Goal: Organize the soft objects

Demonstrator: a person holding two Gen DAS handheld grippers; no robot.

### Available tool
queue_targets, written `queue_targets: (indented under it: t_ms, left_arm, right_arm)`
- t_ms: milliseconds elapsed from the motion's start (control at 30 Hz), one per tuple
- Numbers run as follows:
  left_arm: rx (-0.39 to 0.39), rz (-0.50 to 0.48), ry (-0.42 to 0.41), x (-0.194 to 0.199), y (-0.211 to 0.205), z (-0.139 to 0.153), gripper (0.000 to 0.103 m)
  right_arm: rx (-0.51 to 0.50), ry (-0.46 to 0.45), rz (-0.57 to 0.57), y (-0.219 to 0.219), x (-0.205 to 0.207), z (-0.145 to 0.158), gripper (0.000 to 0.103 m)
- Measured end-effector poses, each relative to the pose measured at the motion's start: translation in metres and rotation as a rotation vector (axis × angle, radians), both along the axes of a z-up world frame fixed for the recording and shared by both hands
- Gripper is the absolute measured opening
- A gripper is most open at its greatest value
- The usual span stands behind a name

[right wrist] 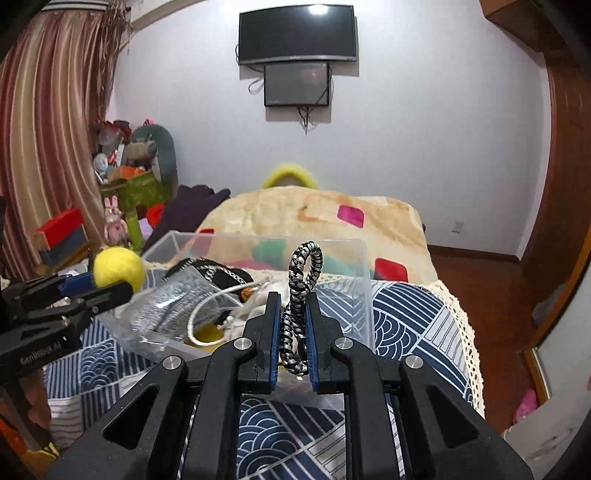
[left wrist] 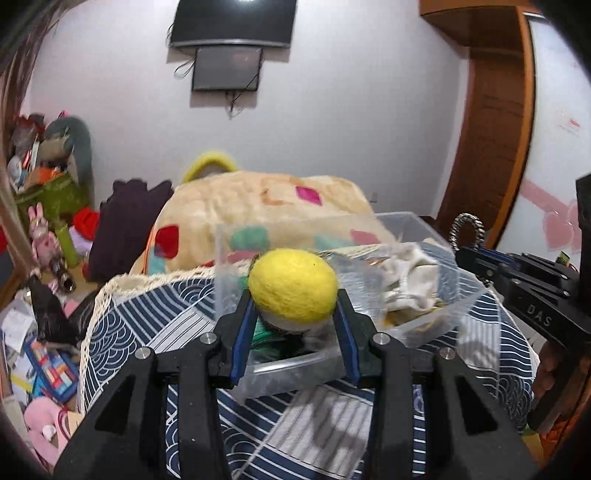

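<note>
A plastic bin (right wrist: pixel 364 280) sits on the patterned cloth (right wrist: pixel 413 310), with a folded blanket (right wrist: pixel 314 218) behind it — two screens (right wrist: pixel 297 35) on the wall beyond. A rope (right wrist: pixel 207 310) lies in the bin; toys (right wrist: pixel 114 221) pile far left.

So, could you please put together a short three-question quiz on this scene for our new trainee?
1. True or false: the left gripper is shut on the yellow felt ball.
2. What does the right gripper hold? A) a white sock B) a braided black-and-white cord loop C) nothing
3. Fill in: both grippers are near the clear plastic ____ on the patterned blue-and-white cloth.

Key: 1 true; 2 B; 3 box.
</note>
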State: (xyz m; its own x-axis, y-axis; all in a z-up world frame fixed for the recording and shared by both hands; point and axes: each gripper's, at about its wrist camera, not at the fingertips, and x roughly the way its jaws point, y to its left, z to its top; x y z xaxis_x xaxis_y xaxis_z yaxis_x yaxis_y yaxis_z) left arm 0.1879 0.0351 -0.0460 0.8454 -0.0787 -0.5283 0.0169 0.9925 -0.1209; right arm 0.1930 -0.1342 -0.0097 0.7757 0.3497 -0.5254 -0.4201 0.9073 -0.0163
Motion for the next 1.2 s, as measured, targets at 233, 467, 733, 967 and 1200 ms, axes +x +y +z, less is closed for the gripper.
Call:
queue_targets:
  t_ms: [233,467,733,967,1200]
  left_arm:
    - [-0.019,-0.002,0.056,0.013,0.008,-0.015,0.041]
    - [0.006,-0.009,0.062,0.013,0.003,-0.015,0.047]
    - [-0.031,-0.030,0.057,0.004,0.007,-0.007,0.049]
    - [-0.020,-0.050,-0.037,-0.025,-0.001,0.019,0.050]
    - [0.007,-0.066,-0.148,-0.064,-0.012,0.047,0.060]
  right_arm:
    - [-0.017,0.076,-0.006,0.001,0.016,-0.017,0.013]
    - [-0.026,0.090,-0.019,-0.004,0.014,-0.015,0.033]
    - [-0.021,0.047,-0.004,-0.006,0.000,-0.004,0.036]
    - [0.041,-0.026,0.040,-0.007,-0.030,0.020,0.036]
    - [0.102,-0.099,0.072,-0.007,-0.059,0.044,0.040]
